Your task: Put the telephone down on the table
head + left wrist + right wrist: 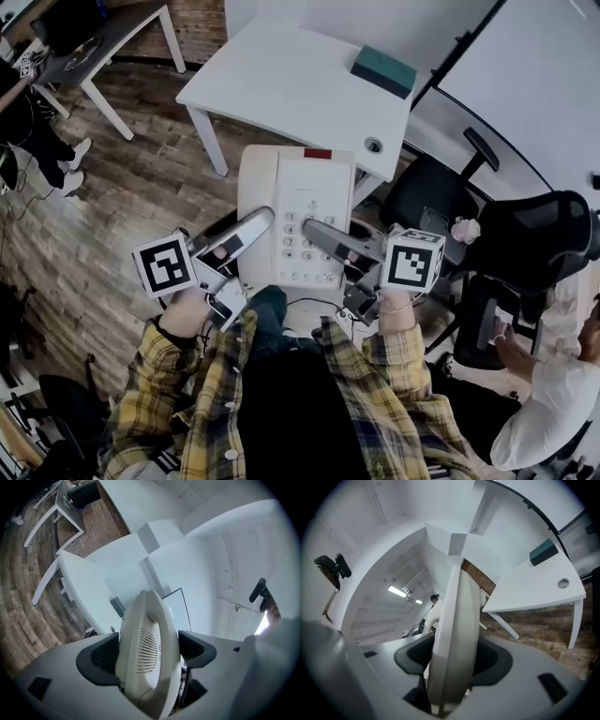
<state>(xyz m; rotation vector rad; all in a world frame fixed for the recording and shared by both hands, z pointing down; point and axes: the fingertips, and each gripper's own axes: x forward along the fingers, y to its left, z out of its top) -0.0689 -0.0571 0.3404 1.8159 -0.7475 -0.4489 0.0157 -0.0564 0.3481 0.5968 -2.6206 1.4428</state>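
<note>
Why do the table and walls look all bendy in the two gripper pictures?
Left gripper view: the wide-angle lens curves the white table and blackens the corners; the telephone looms huge, being so near. Right gripper view: same bending, plus bright ceiling lights. Head view: much straighter, evenly lit.

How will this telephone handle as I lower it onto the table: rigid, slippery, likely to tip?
Probably rigid: the telephone spans both grippers without sagging. Its smooth plastic shell may slip, since the left gripper and right gripper pinch only its edges. Held keypad-up, it should settle without tipping.
</note>
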